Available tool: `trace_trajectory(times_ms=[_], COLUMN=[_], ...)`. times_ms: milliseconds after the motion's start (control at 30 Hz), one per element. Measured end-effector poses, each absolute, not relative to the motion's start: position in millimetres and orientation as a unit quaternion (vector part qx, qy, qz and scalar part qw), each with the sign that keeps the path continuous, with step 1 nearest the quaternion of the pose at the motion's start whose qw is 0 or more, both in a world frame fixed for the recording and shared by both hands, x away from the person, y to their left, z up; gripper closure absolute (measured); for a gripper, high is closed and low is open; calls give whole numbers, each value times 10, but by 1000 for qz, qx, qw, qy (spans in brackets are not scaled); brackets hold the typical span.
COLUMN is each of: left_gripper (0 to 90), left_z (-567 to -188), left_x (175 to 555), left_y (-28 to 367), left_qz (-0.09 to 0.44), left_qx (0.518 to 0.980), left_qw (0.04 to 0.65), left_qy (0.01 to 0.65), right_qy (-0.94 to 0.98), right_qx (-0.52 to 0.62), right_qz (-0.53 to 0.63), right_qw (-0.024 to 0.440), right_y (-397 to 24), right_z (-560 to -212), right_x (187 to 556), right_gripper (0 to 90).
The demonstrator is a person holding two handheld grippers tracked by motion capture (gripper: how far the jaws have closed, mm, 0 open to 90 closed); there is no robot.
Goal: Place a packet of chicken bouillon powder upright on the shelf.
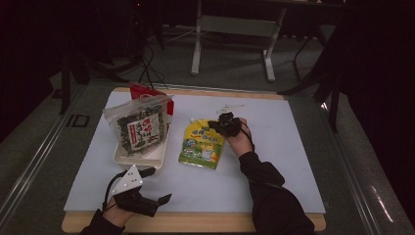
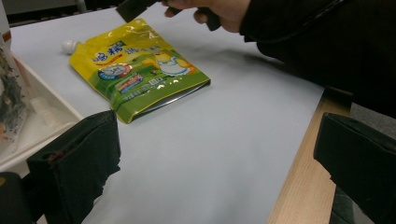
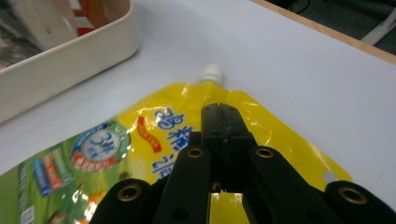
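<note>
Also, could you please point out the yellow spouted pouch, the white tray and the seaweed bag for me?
yellow spouted pouch [image 1: 200,147]: high view, middle of its printed front.
white tray [image 3: 70,58]: right gripper view, its outer side wall.
seaweed bag [image 1: 141,129]: high view, the label on its clear front.

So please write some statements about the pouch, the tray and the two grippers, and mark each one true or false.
1. The yellow spout pouch lies flat on the white mat. True.
2. The right gripper has its fingers spread wide open. False: in the right gripper view they are shut together over the pouch's top.
3. The left gripper is open and holds nothing. True.
4. The seaweed snack bag lies on the pouch. False: it sits in the white tray, beside the pouch.
5. The pouch's cap is white. True.
</note>
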State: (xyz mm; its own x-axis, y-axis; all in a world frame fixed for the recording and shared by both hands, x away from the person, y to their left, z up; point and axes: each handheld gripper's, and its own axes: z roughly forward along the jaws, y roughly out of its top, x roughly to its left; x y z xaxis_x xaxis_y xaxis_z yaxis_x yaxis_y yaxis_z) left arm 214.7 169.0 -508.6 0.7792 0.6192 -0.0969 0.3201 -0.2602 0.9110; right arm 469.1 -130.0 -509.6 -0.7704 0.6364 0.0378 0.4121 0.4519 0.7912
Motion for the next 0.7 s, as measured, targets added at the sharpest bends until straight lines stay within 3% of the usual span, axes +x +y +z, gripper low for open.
trace_trajectory(times_ms=[700], left_gripper=[17], left_z=[-5073], left_x=[2113], left_y=[1702], left_qz=[142], left_qx=[780], left_qw=[532], left_qy=[297], right_qy=[838], right_qx=[350], right_qz=[401], right_qw=[122], right_y=[-935], right_z=[-5266], right_x=[5126], right_gripper=[900])
